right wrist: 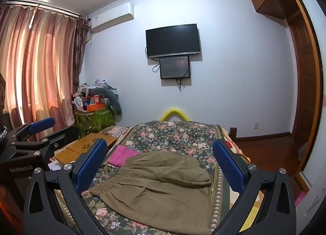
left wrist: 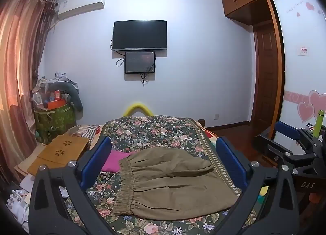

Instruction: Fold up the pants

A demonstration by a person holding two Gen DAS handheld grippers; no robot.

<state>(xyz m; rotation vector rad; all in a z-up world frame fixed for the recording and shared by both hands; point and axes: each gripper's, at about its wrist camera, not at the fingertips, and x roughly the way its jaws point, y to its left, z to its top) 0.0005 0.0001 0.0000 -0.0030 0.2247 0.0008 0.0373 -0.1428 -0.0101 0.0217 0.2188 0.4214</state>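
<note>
1. Both my grippers hang over the near end of the bed: left gripper (left wrist: 163, 161) and right gripper (right wrist: 160, 163) each have their blue pads spread wide, nothing between them.
2. The olive pants (left wrist: 173, 182) lie folded on the floral bedspread (left wrist: 154, 131), framed between the fingers, untouched.
3. Bare bedspread beyond them; a pink cloth (left wrist: 114, 160) pokes out at the elastic waistband side.
4. The fabric looks soft and slightly creased, with a gathered waistband.
</note>
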